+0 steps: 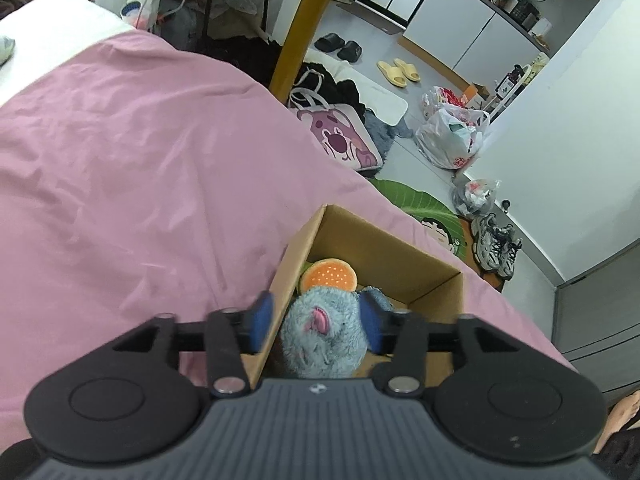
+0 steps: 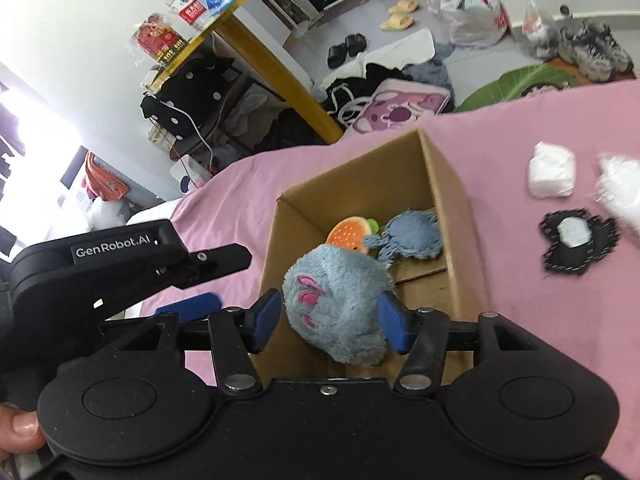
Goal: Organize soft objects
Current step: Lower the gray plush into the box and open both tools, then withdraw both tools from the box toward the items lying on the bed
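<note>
Right claw (image 2: 328, 318): flanks blue plush (image 2: 336, 308); whether clamped, I cannot tell.
Left claw (image 1: 316, 318): apart (idle).
Risk: plush catches box (image 2: 452, 184) rim, spills.

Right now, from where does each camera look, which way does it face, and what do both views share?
Left wrist: on the left tool, facing down over the pink bed cover toward the floor; its own fingers and a bare foot show.
Right wrist: on the right tool, facing down into the cardboard box; the left tool and a thumb show.
Shared: the box, the grey plush toy and the burger toy.
</note>
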{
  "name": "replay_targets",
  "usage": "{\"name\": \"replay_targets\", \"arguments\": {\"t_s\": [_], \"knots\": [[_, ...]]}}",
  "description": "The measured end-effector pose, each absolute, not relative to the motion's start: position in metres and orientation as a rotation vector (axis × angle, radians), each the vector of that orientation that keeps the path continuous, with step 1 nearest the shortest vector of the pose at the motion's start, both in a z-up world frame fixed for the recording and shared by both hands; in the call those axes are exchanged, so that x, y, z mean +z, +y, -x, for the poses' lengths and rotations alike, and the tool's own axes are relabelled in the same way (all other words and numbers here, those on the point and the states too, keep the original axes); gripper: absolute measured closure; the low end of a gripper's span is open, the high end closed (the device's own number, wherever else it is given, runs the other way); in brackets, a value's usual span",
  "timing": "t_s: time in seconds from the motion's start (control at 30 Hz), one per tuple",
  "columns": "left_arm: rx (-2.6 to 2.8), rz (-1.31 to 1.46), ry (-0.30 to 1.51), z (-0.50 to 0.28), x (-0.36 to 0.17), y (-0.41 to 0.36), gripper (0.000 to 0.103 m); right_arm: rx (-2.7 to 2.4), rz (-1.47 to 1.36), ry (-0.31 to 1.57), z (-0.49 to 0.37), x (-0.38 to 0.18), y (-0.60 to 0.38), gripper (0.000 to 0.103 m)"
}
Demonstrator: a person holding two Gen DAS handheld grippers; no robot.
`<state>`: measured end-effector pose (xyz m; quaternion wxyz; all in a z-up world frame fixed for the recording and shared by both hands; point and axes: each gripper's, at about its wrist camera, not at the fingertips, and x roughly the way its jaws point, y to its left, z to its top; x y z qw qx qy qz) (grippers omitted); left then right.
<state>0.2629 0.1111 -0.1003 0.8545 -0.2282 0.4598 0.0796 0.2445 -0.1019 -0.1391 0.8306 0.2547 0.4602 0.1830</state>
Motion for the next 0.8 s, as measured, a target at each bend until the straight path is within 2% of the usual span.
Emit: {"name": "replay_targets", "arguments": {"t_s": [0.1,0.2,0.3,0.43,0.67,0.77,0.8], "knots": [[0.17,0.452,0.948,-0.256,-0.093,0.106,0.032,0.383,-0.534,0.959,-0.24,-0.133,-0.114,0.043],[0.172,0.435,0.931,-0.25,-0.086,0.101,0.024,0.365,-0.522,0.942,-0.233,-0.126,-0.125,0.042],[0.182,0.428,0.913,-0.243,-0.08,0.093,0.021,0.351,-0.508,0.927,-0.227,-0.121,-0.138,0.04],[0.167,0.421,0.907,-0.235,-0.076,0.082,0.02,0.325,-0.475,0.897,-0.215,-0.113,-0.157,0.031],[0.13,0.391,0.904,-0.224,-0.069,0.056,0.019,0.277,-0.453,0.858,-0.208,-0.103,-0.191,0.028],[0.126,0.349,0.905,-0.22,-0.065,0.043,0.014,0.266,-0.447,0.843,-0.206,-0.098,-0.202,0.025],[0.129,0.338,0.906,-0.218,-0.064,0.039,0.011,0.262,-0.447,0.837,-0.205,-0.097,-0.205,0.019]]}}
